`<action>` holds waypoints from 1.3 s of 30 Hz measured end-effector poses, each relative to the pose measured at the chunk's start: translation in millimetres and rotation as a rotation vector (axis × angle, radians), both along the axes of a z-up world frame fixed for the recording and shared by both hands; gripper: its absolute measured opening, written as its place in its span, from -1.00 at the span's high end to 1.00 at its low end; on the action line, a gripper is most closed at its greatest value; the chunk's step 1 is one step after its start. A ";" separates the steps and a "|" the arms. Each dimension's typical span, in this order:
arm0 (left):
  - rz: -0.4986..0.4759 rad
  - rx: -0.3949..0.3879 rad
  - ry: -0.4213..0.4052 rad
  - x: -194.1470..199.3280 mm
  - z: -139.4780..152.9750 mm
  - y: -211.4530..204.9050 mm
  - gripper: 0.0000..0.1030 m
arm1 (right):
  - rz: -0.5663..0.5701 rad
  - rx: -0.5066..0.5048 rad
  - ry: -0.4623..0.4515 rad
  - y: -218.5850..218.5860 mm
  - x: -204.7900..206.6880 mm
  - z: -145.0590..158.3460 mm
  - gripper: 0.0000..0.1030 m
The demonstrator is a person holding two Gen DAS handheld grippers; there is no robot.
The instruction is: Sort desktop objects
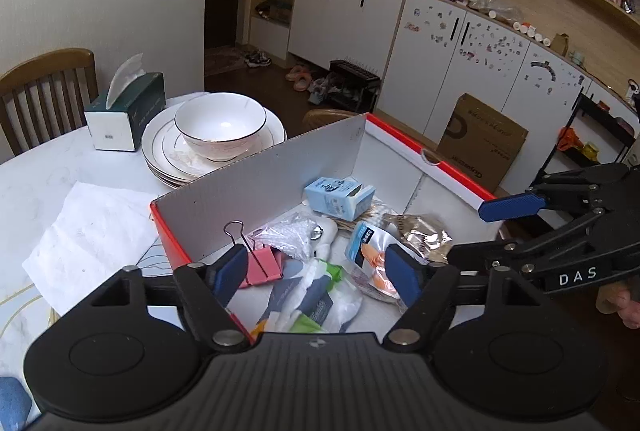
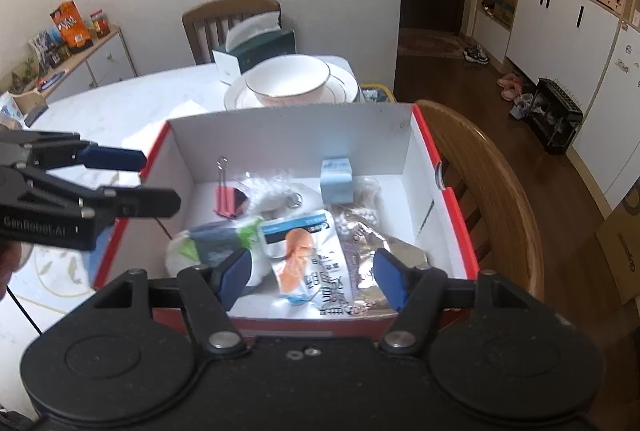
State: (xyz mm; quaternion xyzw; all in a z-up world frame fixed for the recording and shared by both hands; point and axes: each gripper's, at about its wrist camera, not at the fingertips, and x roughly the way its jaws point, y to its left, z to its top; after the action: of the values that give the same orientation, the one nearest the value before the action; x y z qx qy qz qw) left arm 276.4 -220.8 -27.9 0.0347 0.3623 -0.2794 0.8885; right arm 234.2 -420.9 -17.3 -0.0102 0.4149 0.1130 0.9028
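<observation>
A red cardboard box (image 1: 256, 175) with white inner walls (image 2: 288, 135) stands on the table. Inside lie a pink binder clip (image 1: 262, 265) (image 2: 226, 199), a light blue carton (image 1: 340, 195) (image 2: 337, 181), a white snack packet with an orange picture (image 1: 370, 251) (image 2: 310, 251), a green and white pouch (image 1: 316, 295) (image 2: 216, 243), a clear bubble bag (image 1: 290, 235) and a silver foil pack (image 1: 424, 235) (image 2: 396, 251). My left gripper (image 1: 318, 277) is open and empty above the box; it also shows in the right wrist view (image 2: 148, 179). My right gripper (image 2: 310, 275) is open and empty over the box's near edge; it also shows in the left wrist view (image 1: 488, 227).
A white bowl (image 1: 220, 127) (image 2: 288, 79) sits on stacked plates (image 1: 160, 155) beside a green tissue box (image 1: 128, 111) (image 2: 260, 49). A sheet of paper (image 1: 92, 239) lies left of the box. Wooden chairs (image 1: 48, 91) (image 2: 492, 183) stand around the white table (image 1: 32, 183).
</observation>
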 end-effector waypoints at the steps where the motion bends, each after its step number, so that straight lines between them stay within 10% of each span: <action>1: 0.000 -0.004 -0.003 -3.1 1.2 2.0 -0.51 | -0.003 -0.001 -0.008 2.2 -2.8 1.4 -0.30; 12: 0.014 -0.010 -0.039 -33.5 10.3 29.5 -1.00 | -0.046 0.006 -0.079 29.8 -32.1 12.5 -0.35; 39: 0.006 0.041 -0.100 -98.3 20.9 68.8 -1.00 | -0.144 0.033 -0.133 74.8 -97.8 15.4 -0.37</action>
State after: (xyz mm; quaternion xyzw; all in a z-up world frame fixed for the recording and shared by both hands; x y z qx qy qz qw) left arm 178.1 -152.0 -7.0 0.0655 0.3234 -0.2670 0.9055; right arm 136.3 -346.0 -1.9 0.0268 0.3517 0.0536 0.9342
